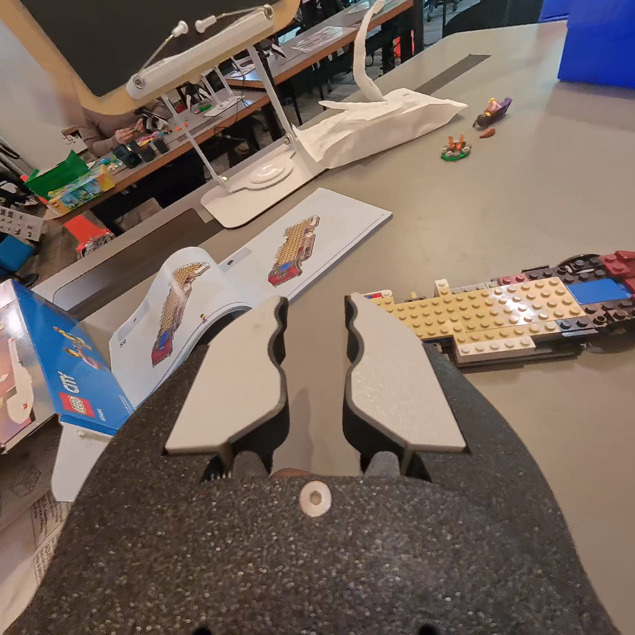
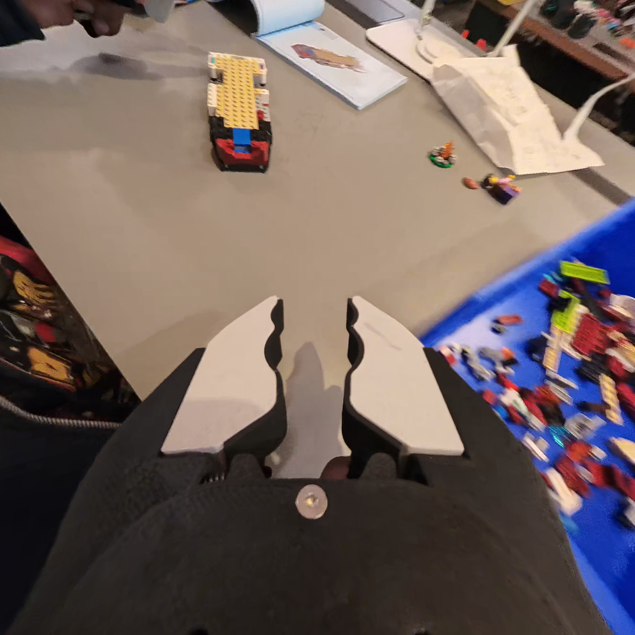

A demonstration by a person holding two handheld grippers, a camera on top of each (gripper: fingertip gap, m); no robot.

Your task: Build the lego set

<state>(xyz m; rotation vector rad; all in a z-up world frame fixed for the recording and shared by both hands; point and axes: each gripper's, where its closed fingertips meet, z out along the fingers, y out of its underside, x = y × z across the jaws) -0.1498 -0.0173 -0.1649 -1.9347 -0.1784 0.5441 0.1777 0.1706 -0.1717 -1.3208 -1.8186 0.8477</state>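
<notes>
1. Brick model point(image 1: 498, 316), long, tan studded plates on top, dark red and black end with a blue tile, lies flat on the grey bench point(image 1: 515, 206). In the right wrist view the same model point(image 2: 238, 110) sits well ahead of your right tongs.
2. Your left tongs point(image 1: 316, 305) stand open with nothing between them, only bare bench in the gap. The right fingertip sits just beside the tan end of the model; can't tell if it touches.
3. Your right tongs point(image 2: 315, 304) are open too, nothing held, over bare bench, with their shadow showing in the gap.
4. Open instruction booklet point(image 1: 309, 247), pale blue pages with a drawing of the model, lies just left of your left tongs; one page curls up.
5. Blue toy box point(image 1: 79, 371) at the far left of the left wrist view, beside the booklet.
6. Blue bin point(image 2: 549, 378) full of loose bricks, mostly red, white and black, just right of your right tongs; blurred.
7. White lamp stand point(image 1: 261, 185) with flat base beyond the booklet; crumpled white paper bag point(image 1: 371, 127) beside it.
8. Small green-based brick piece point(image 1: 455, 149) and a small purple figure point(image 1: 491, 111) near the bag, well apart from both tongs.
9. A hand point(image 2: 96, 17) shows at the top left corner of the right wrist view, blurred.
</notes>
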